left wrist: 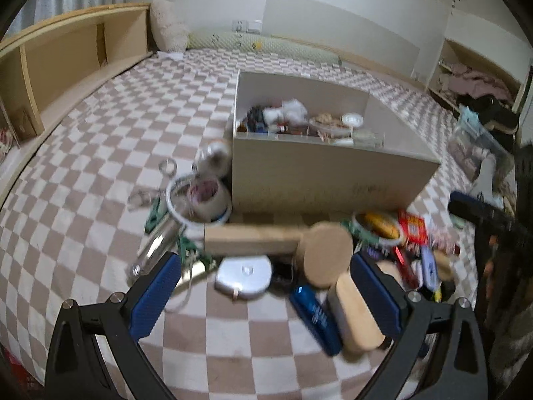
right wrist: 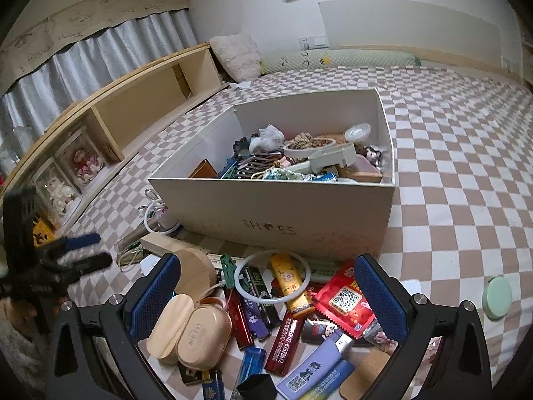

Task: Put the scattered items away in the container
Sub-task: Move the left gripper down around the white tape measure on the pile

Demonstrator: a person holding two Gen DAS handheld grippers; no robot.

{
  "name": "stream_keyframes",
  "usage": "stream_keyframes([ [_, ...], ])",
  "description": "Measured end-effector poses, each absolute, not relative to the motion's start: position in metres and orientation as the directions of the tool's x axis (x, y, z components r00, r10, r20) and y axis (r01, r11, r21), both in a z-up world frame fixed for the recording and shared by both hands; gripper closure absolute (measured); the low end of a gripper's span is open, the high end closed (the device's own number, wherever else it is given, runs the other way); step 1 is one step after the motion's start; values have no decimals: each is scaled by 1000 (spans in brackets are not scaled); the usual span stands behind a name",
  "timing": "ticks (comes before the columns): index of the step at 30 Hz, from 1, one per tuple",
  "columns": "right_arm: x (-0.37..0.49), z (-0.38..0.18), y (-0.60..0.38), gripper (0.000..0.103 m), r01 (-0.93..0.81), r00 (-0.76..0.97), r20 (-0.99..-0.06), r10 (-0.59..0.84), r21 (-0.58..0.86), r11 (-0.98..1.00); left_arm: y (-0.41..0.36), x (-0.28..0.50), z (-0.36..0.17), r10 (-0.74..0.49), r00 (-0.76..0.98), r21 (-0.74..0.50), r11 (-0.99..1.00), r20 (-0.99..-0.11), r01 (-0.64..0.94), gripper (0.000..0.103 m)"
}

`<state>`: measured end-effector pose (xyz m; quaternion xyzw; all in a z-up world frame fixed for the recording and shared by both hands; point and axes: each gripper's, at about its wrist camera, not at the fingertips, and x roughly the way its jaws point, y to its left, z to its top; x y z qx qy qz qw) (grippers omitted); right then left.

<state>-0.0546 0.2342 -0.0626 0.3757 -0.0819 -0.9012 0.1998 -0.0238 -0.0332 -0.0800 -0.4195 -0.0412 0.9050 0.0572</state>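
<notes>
Both grippers, left gripper (left wrist: pixel 263 276) and right gripper (right wrist: pixel 266 295), hang with jaws spread wide and empty over the clutter, ready to pick: lighters (right wrist: pixel 314 365) and red packet (right wrist: pixel 344 300) between right jaws, half-full box (right wrist: pixel 276 206) just beyond.
</notes>
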Motion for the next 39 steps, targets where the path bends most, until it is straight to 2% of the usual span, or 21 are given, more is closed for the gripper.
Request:
stream_keyframes([
  [5,-57,-67,238,0,284,-629,-650,-425,317,-905,-37,-12,-98,179,-606,-157,-984,-775,-89,3],
  [7,-57,-69,238,0,284,-626,-652,-427,320,-904,-36,-7,-104,216,-589,-185,-976,-778,-114,14],
  [12,-58,-72,237,0,286,-617,-659,-431,322,-902,-27,1,-119,245,-551,-182,-969,-797,-168,15],
  [14,-58,-73,237,0,285,-615,-660,-431,324,-902,-25,1,-125,233,-554,-160,-971,-799,-177,20],
  [16,-58,-74,236,0,282,-613,-664,-428,322,-904,-25,-2,-132,188,-559,-119,-980,-808,-157,37],
  [17,-59,-75,236,0,282,-612,-666,-427,321,-904,-26,-5,-136,175,-556,-113,-983,-812,-145,39],
  [25,-58,-77,240,0,278,-603,-673,-428,325,-904,-37,-27,-156,145,-581,-114,-989,-801,-89,40],
  [35,-41,-92,243,0,287,-572,-706,-418,304,-908,-37,-57,-163,56,-591,-14,-997,-805,-74,40],
  [39,-33,-99,257,0,234,-575,-715,-396,320,-918,-36,-64,-166,33,-586,15,-997,-810,-77,40],
])
